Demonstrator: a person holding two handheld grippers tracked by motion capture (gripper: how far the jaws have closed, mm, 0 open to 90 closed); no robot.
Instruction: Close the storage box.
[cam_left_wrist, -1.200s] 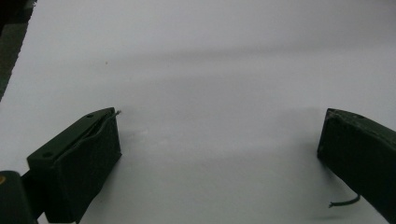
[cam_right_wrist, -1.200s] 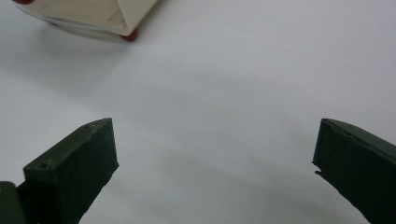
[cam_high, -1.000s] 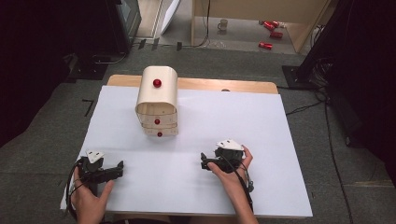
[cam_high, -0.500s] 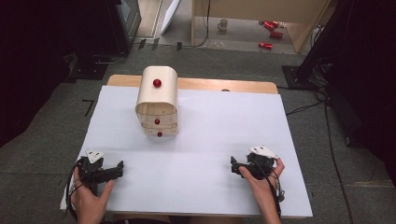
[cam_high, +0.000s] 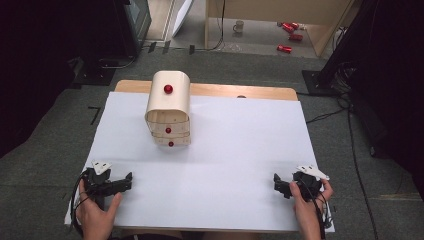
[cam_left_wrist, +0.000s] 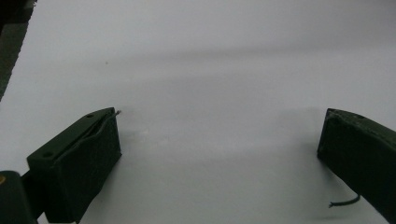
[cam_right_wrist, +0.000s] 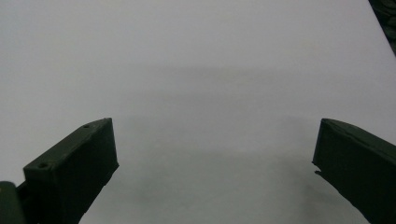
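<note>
White sheeting covers the counter (cam_high: 240, 150), and a pale wooden arch-topped drawer chest with red ball knobs (cam_high: 168, 108) stands upright in the upper left of the high view, well apart from both hands. The left gripper (cam_high: 107, 183) rests at the lower left of that view and the right gripper (cam_high: 295, 184) at the lower right. Both have jaws spread wide over bare sheet, holding nothing.

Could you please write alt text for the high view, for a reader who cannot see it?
A small wooden drawer chest with red knobs stands at the back of a white table. Near its front edge, the person's hands hold the left gripper and right gripper, both empty.
</note>
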